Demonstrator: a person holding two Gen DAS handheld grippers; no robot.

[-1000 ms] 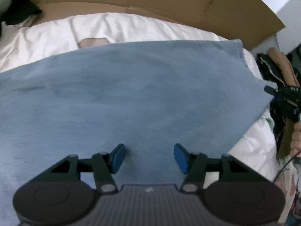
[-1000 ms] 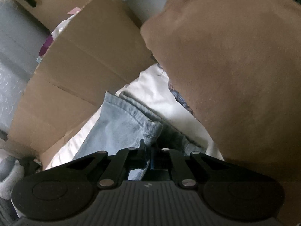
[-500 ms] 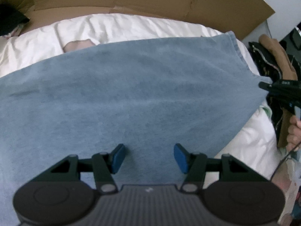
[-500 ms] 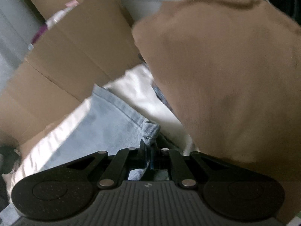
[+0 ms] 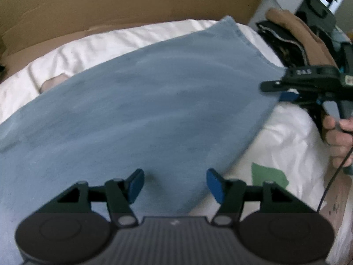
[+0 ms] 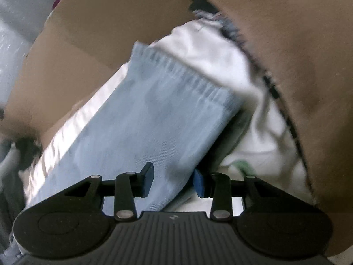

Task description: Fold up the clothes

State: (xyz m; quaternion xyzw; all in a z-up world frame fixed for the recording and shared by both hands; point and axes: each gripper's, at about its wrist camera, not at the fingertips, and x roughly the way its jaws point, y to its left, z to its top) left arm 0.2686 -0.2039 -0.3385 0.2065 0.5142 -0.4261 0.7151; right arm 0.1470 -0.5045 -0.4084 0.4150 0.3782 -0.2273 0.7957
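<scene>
A blue garment lies spread flat on the white bed sheet. My left gripper hovers over its near edge with the jaws opening and nothing gripped between the blue pads. At the garment's right corner is my right gripper, held by a hand. In the right wrist view the right gripper has its jaws opening. The garment's hemmed end lies loose between the pads, which do not press on it.
Brown cardboard stands along the far side of the bed. A brown garment fills the right of the right wrist view and tops a dark clothes pile beside the bed. The sheet has a green patch.
The right gripper was shut on a bunched blue corner; its jaws have parted and the cloth now lies flat. The left view has swung right, and the right gripper looms larger in it.
</scene>
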